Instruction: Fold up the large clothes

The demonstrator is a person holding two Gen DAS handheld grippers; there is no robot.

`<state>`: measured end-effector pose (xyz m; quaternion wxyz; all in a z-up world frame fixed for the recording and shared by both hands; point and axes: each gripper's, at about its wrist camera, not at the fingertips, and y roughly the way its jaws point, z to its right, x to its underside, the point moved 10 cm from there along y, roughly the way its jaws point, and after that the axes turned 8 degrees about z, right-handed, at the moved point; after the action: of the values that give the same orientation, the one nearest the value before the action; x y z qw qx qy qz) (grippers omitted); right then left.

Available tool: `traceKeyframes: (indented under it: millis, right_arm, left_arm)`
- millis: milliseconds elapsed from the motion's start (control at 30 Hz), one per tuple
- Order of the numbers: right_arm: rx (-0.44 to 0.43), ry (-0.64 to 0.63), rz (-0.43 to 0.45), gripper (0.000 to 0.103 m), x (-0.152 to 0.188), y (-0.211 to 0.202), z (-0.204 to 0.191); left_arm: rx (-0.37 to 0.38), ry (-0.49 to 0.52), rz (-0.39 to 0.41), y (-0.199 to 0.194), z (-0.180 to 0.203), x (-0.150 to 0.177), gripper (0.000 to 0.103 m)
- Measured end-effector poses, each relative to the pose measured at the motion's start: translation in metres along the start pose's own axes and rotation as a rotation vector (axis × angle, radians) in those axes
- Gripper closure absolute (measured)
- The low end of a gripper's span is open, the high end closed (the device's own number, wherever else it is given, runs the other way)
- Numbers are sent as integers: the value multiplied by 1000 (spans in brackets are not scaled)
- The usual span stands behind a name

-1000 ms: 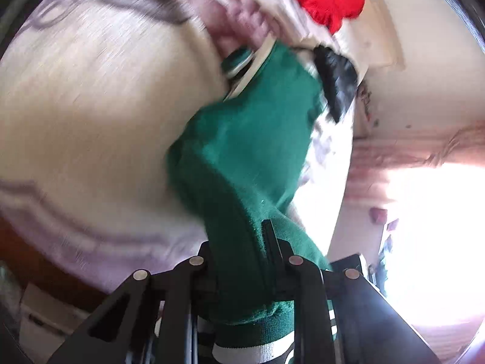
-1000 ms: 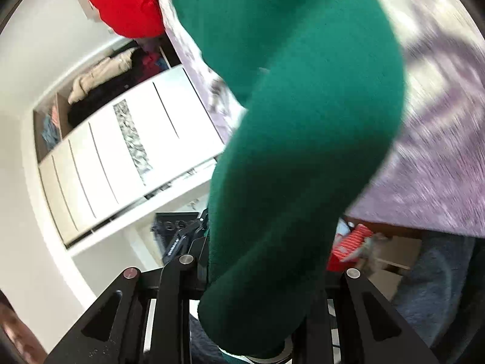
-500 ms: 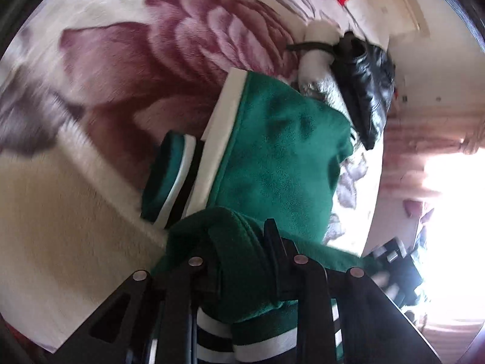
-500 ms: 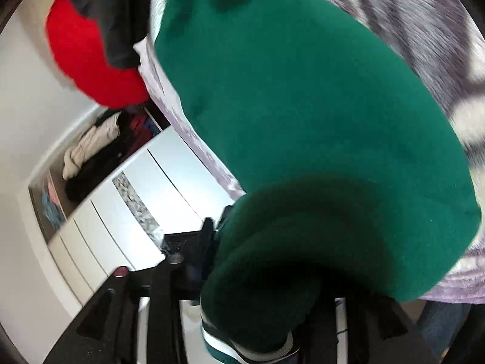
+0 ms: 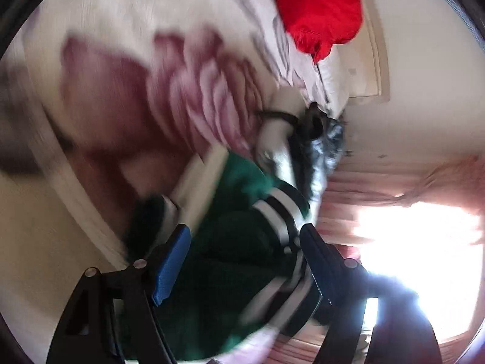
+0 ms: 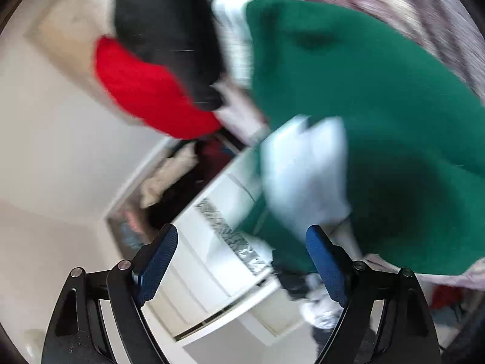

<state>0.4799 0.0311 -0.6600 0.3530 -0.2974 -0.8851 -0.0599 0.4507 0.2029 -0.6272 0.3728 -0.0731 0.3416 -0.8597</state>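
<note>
a: which step are we on?
b: letting go after a fold; the left gripper (image 5: 244,261) and right gripper (image 6: 241,261) are both opening, the sweater (image 6: 379,97) lying free on the bed (image 5: 127,97); next we regrip an edge.

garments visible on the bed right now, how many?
3: green sweater nearest the claws, black jacket beyond it, red garment at the bed's far edge. Blur or folds may hide more.

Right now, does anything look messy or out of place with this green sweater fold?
The green sweater lies bunched on the floral bedspread, one striped cuff poking out sideways. The left gripper and right gripper are opening. Nothing looks torn.
</note>
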Motion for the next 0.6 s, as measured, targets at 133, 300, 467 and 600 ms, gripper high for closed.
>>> traceKeyframes:
  millis: [133,300,467,600]
  right_arm:
    - [280,-361,69,14,-21,-25,-17]
    - [774,-816,21,14,-46,-35,21]
    - [828,-991,-84,14,-50,-17,52]
    - [839,-1036,-162,13,-67,20,69]
  left_arm:
    - [-189,266,30,-7,3,14,30]
    - [-257,397,-56,24,2,52,30]
    - [-314,561,-79,77,15,50,30]
    - [-312,655,-58,97,19,45,72]
